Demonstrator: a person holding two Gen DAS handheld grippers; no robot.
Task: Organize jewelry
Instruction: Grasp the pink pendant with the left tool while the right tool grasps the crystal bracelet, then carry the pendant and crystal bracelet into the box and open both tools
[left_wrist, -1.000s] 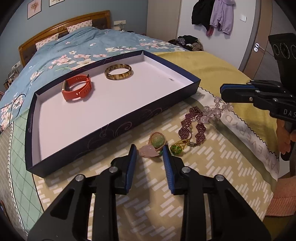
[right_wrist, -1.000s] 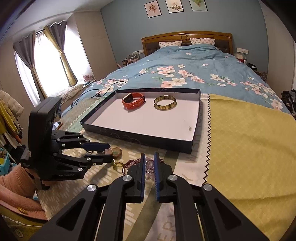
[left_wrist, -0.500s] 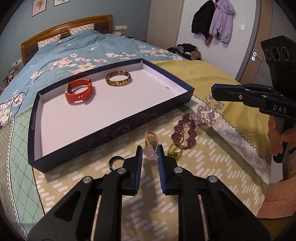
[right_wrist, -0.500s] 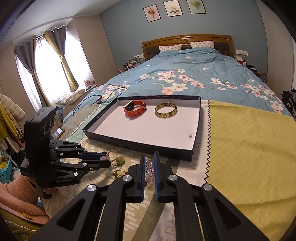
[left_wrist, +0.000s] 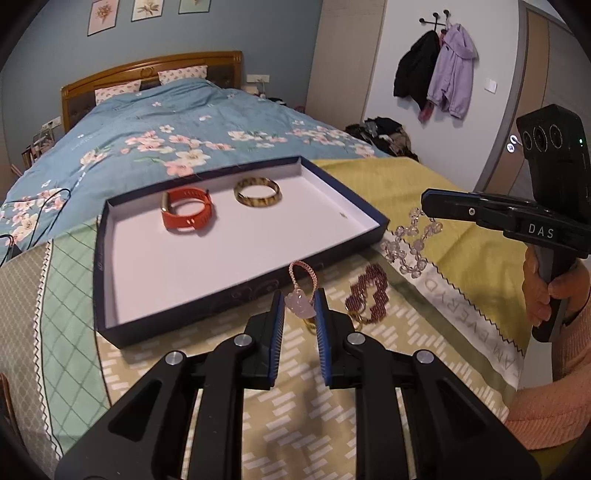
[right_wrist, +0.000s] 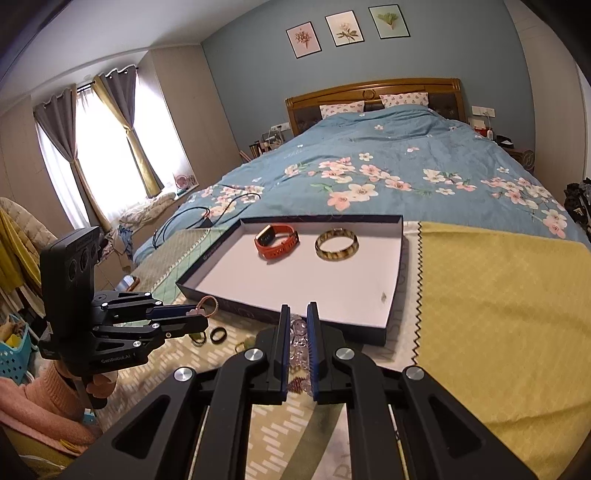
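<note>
Both wrist cameras look down their own fingers, close over the bed's foot, sharing the tray (left_wrist: 110, 280) (right_wrist: 392, 317) at mid-frame.

In the tray (left_wrist: 110, 236) on the bed (left_wrist: 155, 125), the watch band (left_wrist: 186, 214) lies left of the bangle (left_wrist: 258, 192). Two beaded bracelets (left_wrist: 367, 295) lie near, right of the tray.

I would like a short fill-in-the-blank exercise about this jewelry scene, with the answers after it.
1. The tray holds ___ bracelets.
2. The left gripper is shut on a ___ pendant with a braided loop.
3. The right gripper holds a string of ___ beads.
4. The watch band in the tray is ___.

Answers: two; pink; clear; orange
</note>
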